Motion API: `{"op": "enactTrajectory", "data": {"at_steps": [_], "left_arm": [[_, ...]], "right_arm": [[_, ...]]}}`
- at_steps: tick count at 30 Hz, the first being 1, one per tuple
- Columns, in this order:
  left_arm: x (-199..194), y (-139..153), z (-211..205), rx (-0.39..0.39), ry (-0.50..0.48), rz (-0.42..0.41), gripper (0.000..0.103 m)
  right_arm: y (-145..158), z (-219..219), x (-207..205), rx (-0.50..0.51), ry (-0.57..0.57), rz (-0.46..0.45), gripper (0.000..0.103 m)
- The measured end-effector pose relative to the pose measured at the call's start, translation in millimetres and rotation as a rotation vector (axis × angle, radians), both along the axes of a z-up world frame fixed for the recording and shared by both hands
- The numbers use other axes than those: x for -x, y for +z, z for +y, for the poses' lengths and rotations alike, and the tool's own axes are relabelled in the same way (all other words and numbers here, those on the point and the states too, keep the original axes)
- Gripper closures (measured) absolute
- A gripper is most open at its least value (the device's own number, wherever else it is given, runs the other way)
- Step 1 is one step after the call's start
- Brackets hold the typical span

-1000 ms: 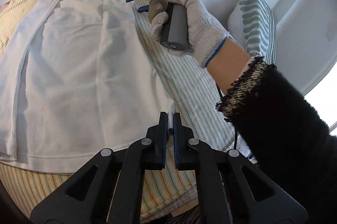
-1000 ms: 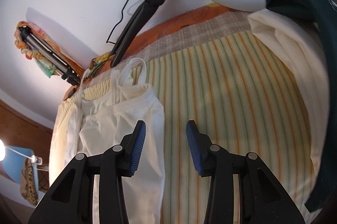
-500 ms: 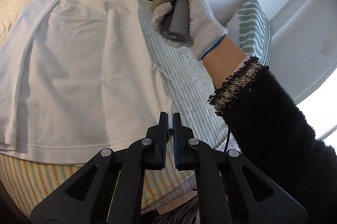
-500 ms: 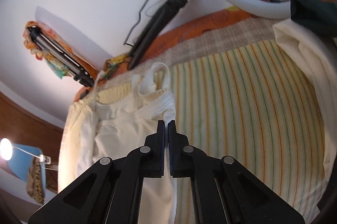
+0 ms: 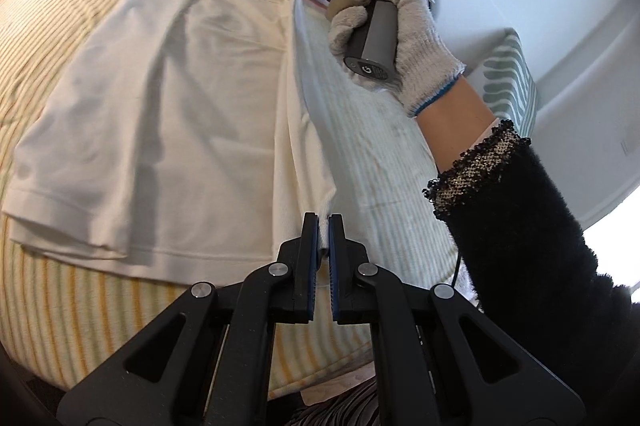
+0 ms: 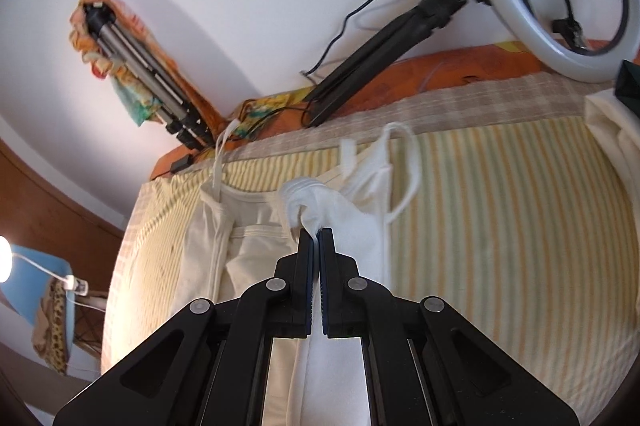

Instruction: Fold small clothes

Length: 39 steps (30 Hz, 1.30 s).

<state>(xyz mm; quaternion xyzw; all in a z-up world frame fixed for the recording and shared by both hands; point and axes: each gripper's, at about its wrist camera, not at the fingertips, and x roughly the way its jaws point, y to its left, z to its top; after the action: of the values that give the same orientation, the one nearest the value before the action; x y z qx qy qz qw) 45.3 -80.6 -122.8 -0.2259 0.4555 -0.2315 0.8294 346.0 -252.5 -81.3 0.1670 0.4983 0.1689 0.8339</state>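
The cream camisole [image 5: 192, 129] lies spread on the striped bedcover [image 5: 60, 306], its shoulder straps [image 6: 404, 161] toward the ring light [image 6: 532, 13] at the wall. The left gripper [image 5: 323, 226] is clamped on the hem corner of the camisole's lifted side edge, at the end farthest from the ring light. The right gripper [image 6: 316, 238], held in a gloved hand [image 5: 400, 25], is pinched tight on the bunched top edge nearest the ring light. A second pale garment [image 6: 612, 137] lies just below the ring light.
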Motion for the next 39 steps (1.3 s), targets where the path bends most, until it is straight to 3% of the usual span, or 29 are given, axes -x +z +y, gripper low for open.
{"op": "enactTrajectory", "data": {"at_steps": [15,22,27,31,35,37,39], "left_arm": [[-4,-18,35,-0.053,0.081,0.031,0.1],[1,-17,30,-0.099,0.062,0.018,0.1],[7,-8,37,-0.103,0.04,0.008,0.1],[16,9,44,-0.106,0.026,-0.026,0.1],[22,36,58,-0.155,0.034,-0.082,0.081],[21,45,72,-0.191,0.048,-0.095,0.08],[18,52,86,-0.248,0.066,-0.111,0.08]], "right_arm": [[-28,43,-14,0.045,0.036,0.038,0.101],[-32,50,-11,0.11,0.057,0.036,0.101],[-6,29,5,0.074,0.031,0.034,0.09],[26,12,26,0.091,0.035,0.002,0.09],[51,-1,55,0.121,0.063,0.002,0.087],[60,-12,78,0.144,0.068,0.038,0.076],[65,-21,108,0.136,0.087,0.076,0.073]]}}
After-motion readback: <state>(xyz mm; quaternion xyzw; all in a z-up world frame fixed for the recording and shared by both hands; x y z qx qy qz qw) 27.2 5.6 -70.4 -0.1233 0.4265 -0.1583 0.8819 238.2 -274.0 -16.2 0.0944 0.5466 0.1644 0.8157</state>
